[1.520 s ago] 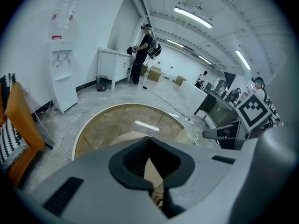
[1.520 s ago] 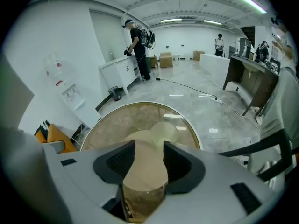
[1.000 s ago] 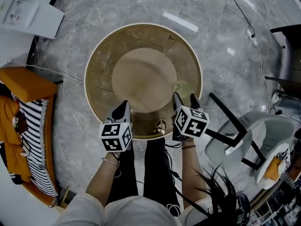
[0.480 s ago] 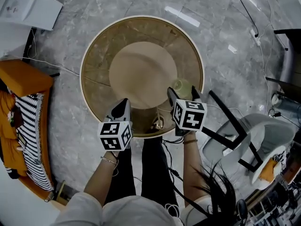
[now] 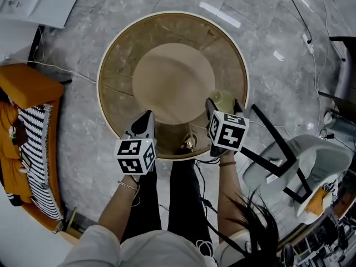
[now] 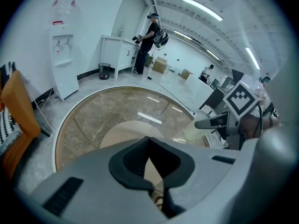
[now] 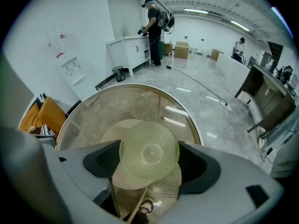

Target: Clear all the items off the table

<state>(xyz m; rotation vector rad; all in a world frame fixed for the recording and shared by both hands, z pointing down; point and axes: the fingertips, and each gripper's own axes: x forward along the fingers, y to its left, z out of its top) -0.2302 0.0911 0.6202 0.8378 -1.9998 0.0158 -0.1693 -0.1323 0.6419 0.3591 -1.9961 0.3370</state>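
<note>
Right gripper [image 5: 223, 107] stands over a pale green cup [image 7: 149, 150] at the right near edge of the round glass table [image 5: 119, 65]. Its jaws have just opened to full width, with the cup between them and the pads not yet pressing. Left gripper [image 5: 146, 121] hovers at the near edge to the left, jaws together and empty. A clean pick likely means sinking lower, centring the cup, then closing gently before lifting straight up.
</note>
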